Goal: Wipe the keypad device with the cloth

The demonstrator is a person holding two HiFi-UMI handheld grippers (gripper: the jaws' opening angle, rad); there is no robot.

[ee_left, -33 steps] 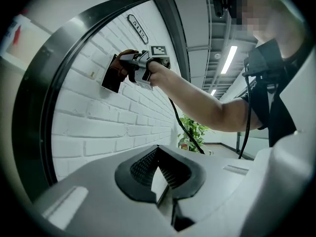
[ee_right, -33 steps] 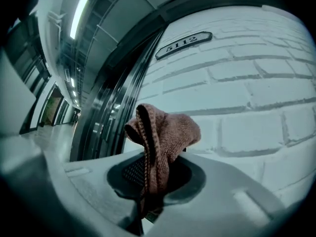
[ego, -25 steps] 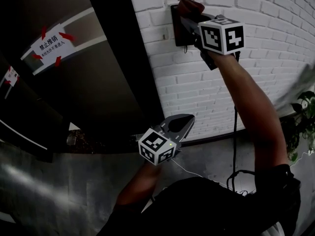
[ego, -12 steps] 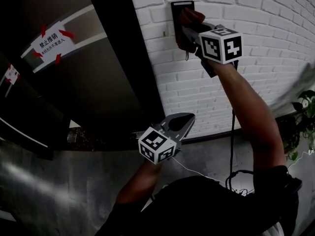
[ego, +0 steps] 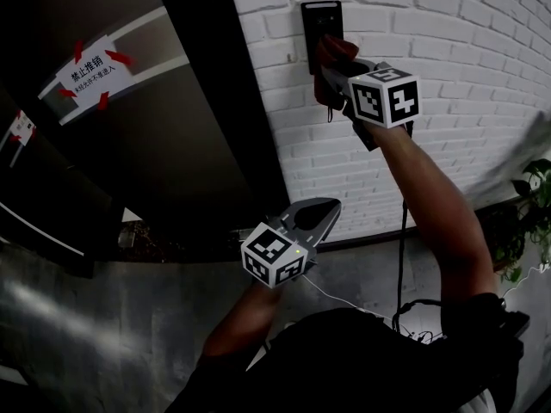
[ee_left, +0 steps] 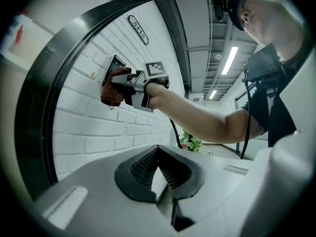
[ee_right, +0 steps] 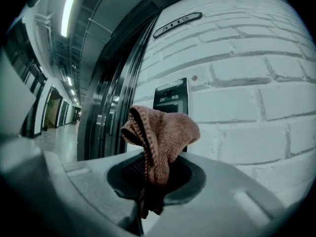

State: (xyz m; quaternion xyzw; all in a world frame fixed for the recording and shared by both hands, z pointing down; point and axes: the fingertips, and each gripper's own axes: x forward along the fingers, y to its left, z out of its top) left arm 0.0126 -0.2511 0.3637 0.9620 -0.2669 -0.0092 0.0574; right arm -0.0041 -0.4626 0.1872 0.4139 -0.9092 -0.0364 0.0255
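Note:
A black keypad device (ego: 317,17) hangs on the white brick wall (ego: 448,101); the right gripper view shows its screen (ee_right: 172,97). My right gripper (ego: 334,74) is shut on a reddish-brown cloth (ego: 333,58) and holds it against the keypad's lower part. The cloth (ee_right: 160,132) bunches up out of the right gripper (ee_right: 154,181) and hides the keypad's lower half. My left gripper (ego: 317,218) hangs low, well below the keypad, shut with nothing in it. The left gripper view looks over the left gripper (ee_left: 162,181) up at the cloth (ee_left: 111,87) and keypad (ee_left: 115,62).
A dark door frame (ego: 215,101) runs down left of the keypad. Further left a dark door carries a white sign with red arrows (ego: 90,71). A potted plant (ego: 534,198) stands at the right by the wall. A black cable (ego: 403,239) hangs under the right arm.
The right gripper has slid the cloth down the keypad, uncovering its upper part. The left gripper has stayed where it was.

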